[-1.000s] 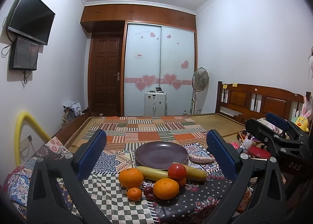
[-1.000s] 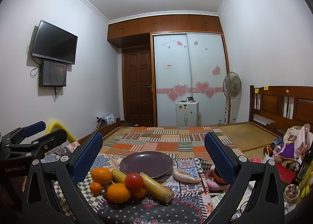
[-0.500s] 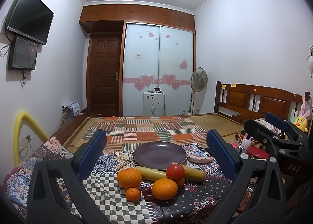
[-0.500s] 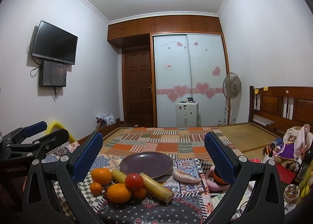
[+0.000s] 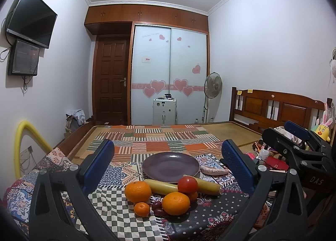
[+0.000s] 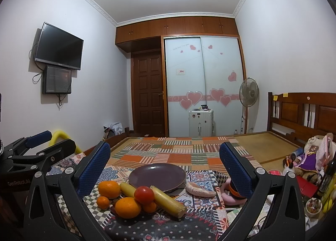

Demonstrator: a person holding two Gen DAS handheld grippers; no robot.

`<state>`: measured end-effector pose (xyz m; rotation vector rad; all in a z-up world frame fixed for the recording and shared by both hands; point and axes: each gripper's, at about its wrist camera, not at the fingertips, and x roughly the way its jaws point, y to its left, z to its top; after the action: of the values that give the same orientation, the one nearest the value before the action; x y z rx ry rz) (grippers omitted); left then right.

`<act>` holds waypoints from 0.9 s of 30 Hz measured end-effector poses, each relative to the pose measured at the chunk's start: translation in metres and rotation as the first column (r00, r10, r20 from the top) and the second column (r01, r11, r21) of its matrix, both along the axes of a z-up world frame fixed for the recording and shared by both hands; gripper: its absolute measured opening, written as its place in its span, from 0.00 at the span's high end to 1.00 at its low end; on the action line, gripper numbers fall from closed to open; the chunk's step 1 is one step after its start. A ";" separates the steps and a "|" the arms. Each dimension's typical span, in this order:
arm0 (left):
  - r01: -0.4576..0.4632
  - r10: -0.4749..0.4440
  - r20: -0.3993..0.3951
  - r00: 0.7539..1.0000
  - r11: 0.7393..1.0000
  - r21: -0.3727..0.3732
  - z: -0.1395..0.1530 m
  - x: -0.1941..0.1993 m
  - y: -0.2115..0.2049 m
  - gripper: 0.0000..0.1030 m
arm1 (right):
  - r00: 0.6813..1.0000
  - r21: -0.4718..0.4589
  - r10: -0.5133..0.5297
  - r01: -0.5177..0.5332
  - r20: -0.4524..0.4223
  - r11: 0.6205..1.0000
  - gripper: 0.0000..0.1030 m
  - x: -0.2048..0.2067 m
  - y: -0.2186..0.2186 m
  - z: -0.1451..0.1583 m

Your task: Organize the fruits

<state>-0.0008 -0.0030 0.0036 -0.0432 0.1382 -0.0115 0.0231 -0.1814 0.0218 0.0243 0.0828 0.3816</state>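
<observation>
A: Two grippers are hovering spread and empty: left gripper (image 5: 168, 156), right gripper (image 6: 164, 158). Where is the fruit sitting?

B: Piling at six o'clock of the purple plate (image 5: 171, 166), which is lying bare. The tomato (image 5: 187, 184) is resting on top, touching the yellow stalk (image 5: 166, 186).

A: I'm suggesting taking the tomato first, jaws straddling it, squeezing gently, since the oranges (image 5: 176, 203) beneath may be rolling.

Empty purple plate (image 5: 170, 165), fruit pile (image 5: 168, 192) in front, left gripper (image 5: 168, 163) jaws apart
</observation>
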 end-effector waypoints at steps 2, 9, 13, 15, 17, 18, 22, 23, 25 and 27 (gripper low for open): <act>-0.001 0.001 0.002 1.000 1.000 0.001 0.000 0.000 -0.001 0.00 | 1.000 0.001 0.001 -0.001 0.001 1.000 0.00 0.000 0.000 0.000; 0.000 0.000 0.002 1.000 1.000 0.001 0.000 0.000 -0.001 0.00 | 1.000 0.002 0.002 -0.002 0.002 1.000 0.00 -0.001 0.001 0.000; -0.001 0.001 0.002 1.000 1.000 0.000 0.000 0.001 -0.001 0.00 | 1.000 0.002 0.002 -0.002 0.002 1.000 0.00 0.000 0.001 0.000; 0.001 -0.001 0.002 1.000 1.000 -0.001 0.001 0.001 -0.002 0.00 | 1.000 0.003 0.003 -0.003 0.003 1.000 0.00 -0.001 0.001 0.000; 0.001 -0.001 0.003 1.000 1.000 -0.002 0.001 0.001 -0.003 0.00 | 1.000 0.003 0.002 -0.002 0.003 1.000 0.00 -0.001 0.001 0.001; 0.001 -0.001 0.003 1.000 1.000 -0.001 0.001 0.001 -0.003 0.00 | 1.000 0.003 0.002 -0.002 0.004 1.000 0.00 -0.001 0.001 0.001; 0.001 -0.001 0.003 1.000 1.000 0.000 0.001 0.001 -0.003 0.00 | 1.000 0.005 0.003 -0.003 0.004 1.000 0.00 -0.002 0.002 0.001; 0.001 -0.001 0.004 1.000 1.000 -0.001 0.001 0.001 -0.003 0.00 | 1.000 0.005 0.003 -0.003 0.004 1.000 0.00 -0.002 0.001 0.001; 0.002 -0.002 0.003 1.000 1.000 -0.002 0.001 0.001 -0.003 0.00 | 1.000 0.005 0.004 -0.004 0.004 1.000 0.00 -0.002 0.002 0.001; 0.004 -0.004 0.004 1.000 1.000 -0.004 0.001 0.001 -0.004 0.00 | 1.000 0.004 0.004 -0.004 0.004 1.000 0.00 -0.002 0.002 0.002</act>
<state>-0.0002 -0.0066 0.0045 -0.0466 0.1340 -0.0159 0.0209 -0.1796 0.0237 0.0275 0.0786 0.3858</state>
